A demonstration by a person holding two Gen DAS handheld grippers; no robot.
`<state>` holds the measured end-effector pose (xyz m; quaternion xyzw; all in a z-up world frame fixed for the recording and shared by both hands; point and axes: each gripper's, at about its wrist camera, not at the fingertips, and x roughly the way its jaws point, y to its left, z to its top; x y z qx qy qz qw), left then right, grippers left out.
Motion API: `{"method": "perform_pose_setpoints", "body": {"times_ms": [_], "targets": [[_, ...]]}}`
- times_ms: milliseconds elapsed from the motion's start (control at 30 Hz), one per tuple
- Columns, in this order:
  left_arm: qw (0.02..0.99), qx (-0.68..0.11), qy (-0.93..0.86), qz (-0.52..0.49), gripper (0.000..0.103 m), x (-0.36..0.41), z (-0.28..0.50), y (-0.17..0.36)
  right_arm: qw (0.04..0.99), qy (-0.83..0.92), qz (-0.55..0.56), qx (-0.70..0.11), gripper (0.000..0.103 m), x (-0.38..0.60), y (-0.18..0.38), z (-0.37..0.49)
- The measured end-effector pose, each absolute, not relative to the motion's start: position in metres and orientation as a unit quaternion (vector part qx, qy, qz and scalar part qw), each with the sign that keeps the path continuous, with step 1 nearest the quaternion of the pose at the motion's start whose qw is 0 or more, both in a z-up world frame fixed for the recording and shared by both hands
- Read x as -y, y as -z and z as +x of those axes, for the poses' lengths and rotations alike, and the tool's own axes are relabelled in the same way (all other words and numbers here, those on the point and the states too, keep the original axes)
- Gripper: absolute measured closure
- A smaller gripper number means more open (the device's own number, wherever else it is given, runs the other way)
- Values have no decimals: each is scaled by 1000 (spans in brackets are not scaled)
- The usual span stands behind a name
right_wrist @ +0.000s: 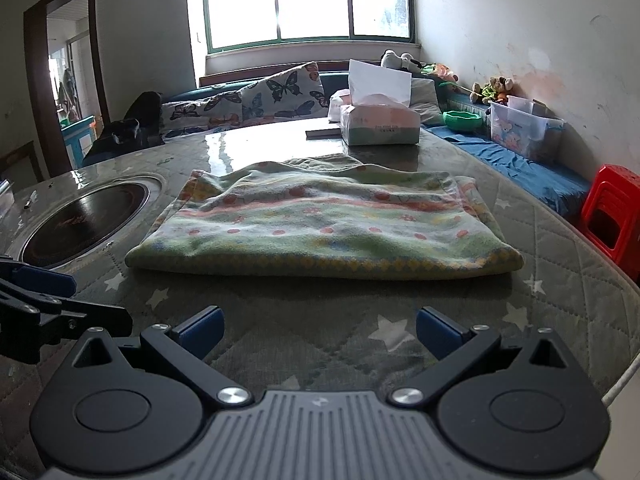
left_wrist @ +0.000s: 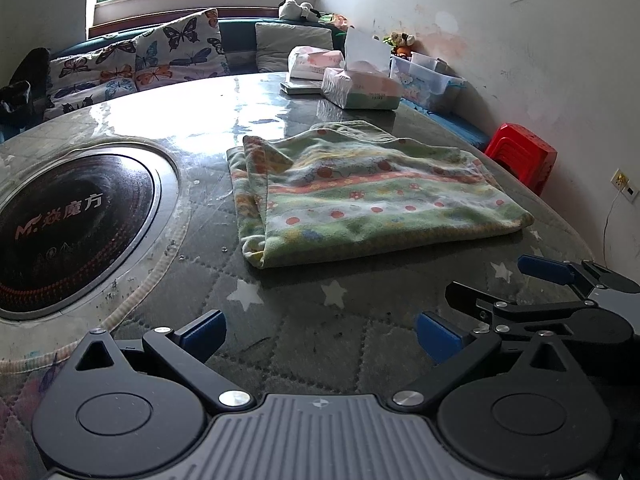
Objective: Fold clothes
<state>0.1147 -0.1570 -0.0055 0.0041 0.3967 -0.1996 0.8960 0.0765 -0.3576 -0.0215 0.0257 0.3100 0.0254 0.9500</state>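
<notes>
Left gripper (left_wrist: 320,330): jaws spread wide, nothing between them, held over the table (left_wrist: 304,340) short of the near edge of the folded cloth (left_wrist: 372,196). Right gripper (right_wrist: 320,330): likewise wide open and empty, also short of the cloth's near edge. The right gripper also shows at the right margin of the left wrist view, beside the left one and apart from it.

One cloth, green with pink and orange bands and dots, lies folded flat in a rough rectangle on the table. Its near edge is a straight fold; its left edge shows stacked layers. A bare strip of table separates that near edge from both grippers. To the cloth's left, bare surface runs to one round black cooktop (left_wrist: 68,228) set into the table. To the cloth's right, the table edge is close.

Beyond the cloth: two tissue packs (left_wrist: 362,88), one open with a sheet standing up.

Surface: quilted grey cover with white stars under a glossy clear sheet, strongly reflecting the window (right_wrist: 308,0). Room: one bench with butterfly cushions (left_wrist: 132,64), one red stool (left_wrist: 522,156), one clear storage box (right_wrist: 524,128), scuffed white walls.
</notes>
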Motion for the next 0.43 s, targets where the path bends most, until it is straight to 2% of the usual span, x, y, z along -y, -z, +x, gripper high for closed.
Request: {"method": "perform_pose_setpoints", "body": {"times_ms": [433], "targets": [[895, -400, 198, 2, 0, 158, 116, 6, 950, -27, 29, -311, 0, 357, 22, 79]]}}
